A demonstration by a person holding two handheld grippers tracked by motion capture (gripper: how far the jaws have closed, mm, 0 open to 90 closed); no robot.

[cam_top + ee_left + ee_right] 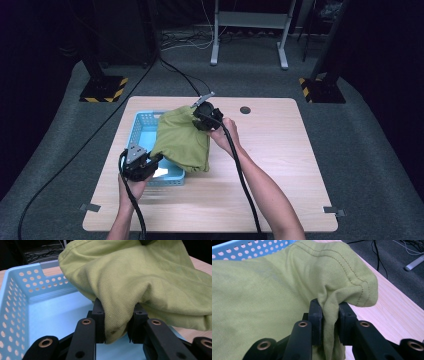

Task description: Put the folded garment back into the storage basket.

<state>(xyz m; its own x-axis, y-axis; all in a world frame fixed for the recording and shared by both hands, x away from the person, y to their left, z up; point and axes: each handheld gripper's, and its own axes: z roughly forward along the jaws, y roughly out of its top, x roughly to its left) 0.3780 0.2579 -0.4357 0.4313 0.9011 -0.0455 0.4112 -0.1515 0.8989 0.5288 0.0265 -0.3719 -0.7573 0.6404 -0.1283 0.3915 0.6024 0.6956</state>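
Note:
An olive-green cloth (181, 140) hangs stretched over a light blue perforated basket (142, 126) on the wooden table. My left gripper (152, 161) is at the basket's near edge, shut on a bunched corner of the cloth (150, 277), with the fabric pinched between its pads (100, 322). My right gripper (199, 118) is at the far side of the basket, shut on a hemmed fold of the cloth (274, 297). The fold is squeezed between the black pads (316, 315). The cloth (181, 140) sags between the two grippers and hides much of the basket's inside.
The basket's holed wall (15, 305) rises at the left in the left gripper view. Bare wooden table (280, 150) lies to the right of the cloth, with a small round hole (245, 110) near its far edge. Grey carpet, cables and stand feet surround the table.

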